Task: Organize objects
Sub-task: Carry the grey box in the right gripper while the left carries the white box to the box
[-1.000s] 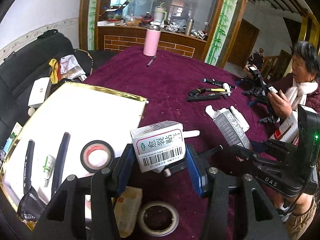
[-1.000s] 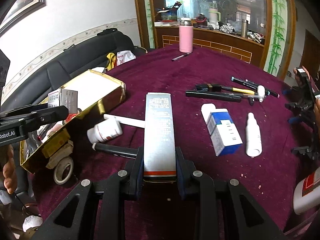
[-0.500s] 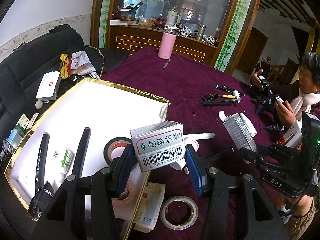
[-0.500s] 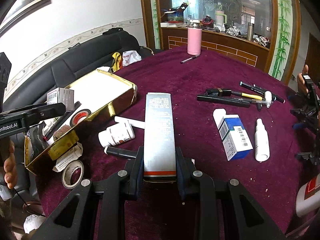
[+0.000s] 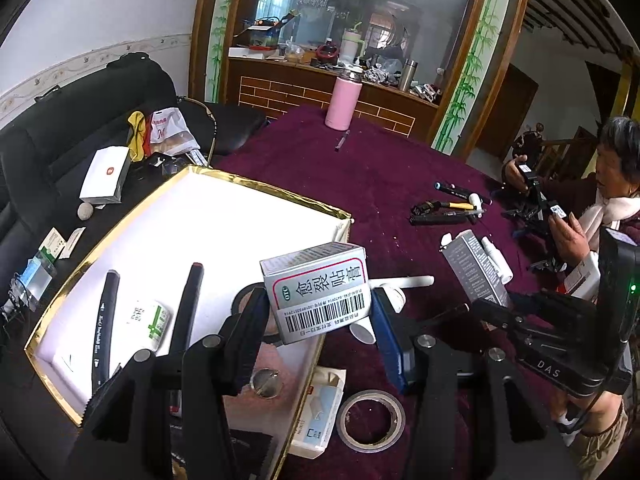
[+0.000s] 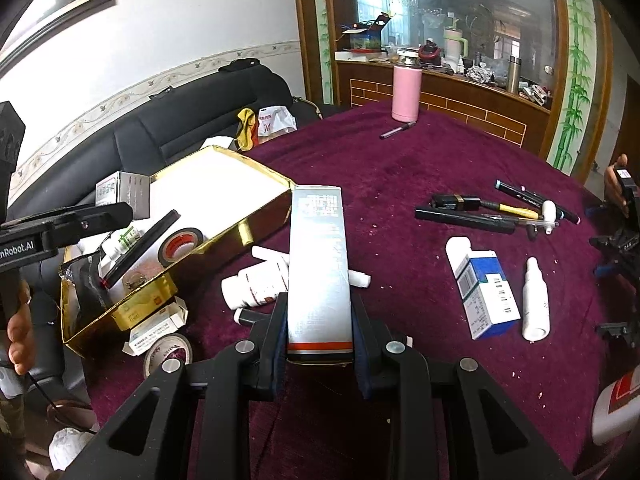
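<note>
My left gripper [image 5: 318, 322] is shut on a small silver medicine box [image 5: 318, 288] with a barcode, held above the near right edge of the gold-rimmed box [image 5: 276, 192]. That gold box [image 6: 224, 236] has a white floor and holds two black pens [image 5: 188, 308], a tape roll [image 6: 180, 242] and a small green-and-white bottle [image 5: 150, 320]. My right gripper [image 6: 320, 330] is shut on a long silver box [image 6: 318, 264], held above the purple table [image 6: 400, 184]. The long box also shows in the left wrist view [image 5: 474, 268].
On the table lie a white pill bottle [image 6: 256, 286], a blue-and-white box [image 6: 484, 296], a white dropper bottle [image 6: 536, 300], several pens [image 6: 480, 210], a tape roll [image 5: 370, 420], a flat carton [image 5: 318, 412] and a pink flask [image 6: 406, 90]. A person [image 5: 612, 184] sits at right. A black sofa [image 5: 64, 152] is left.
Both grippers have moved left toward the gold box, each still holding its box. The left gripper's small box now hangs over the gold box's near right edge.
</note>
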Available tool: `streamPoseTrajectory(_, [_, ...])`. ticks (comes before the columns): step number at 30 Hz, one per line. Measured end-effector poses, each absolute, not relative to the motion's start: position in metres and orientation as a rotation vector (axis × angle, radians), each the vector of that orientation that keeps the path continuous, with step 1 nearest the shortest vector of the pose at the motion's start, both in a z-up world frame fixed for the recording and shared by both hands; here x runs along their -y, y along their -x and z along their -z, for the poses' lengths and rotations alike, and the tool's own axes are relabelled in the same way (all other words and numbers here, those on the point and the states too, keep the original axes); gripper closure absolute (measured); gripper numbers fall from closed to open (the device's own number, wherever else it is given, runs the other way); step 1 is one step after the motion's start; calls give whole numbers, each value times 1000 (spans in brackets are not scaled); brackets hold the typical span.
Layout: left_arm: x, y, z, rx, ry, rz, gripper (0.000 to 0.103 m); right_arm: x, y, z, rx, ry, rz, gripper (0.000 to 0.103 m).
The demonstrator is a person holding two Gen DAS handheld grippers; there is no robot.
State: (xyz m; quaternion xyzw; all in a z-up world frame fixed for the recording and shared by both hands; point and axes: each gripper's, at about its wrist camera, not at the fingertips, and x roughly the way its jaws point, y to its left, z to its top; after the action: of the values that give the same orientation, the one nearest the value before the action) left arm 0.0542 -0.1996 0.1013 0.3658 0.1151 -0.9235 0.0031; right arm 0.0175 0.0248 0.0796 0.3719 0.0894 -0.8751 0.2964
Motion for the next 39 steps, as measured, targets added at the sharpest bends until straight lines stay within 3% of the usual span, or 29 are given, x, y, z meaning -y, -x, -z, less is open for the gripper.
streamPoseTrajectory(39, [248, -60, -106, -353, -1105, 2795, 52, 3, -15, -89, -248, -952, 2284, 73])
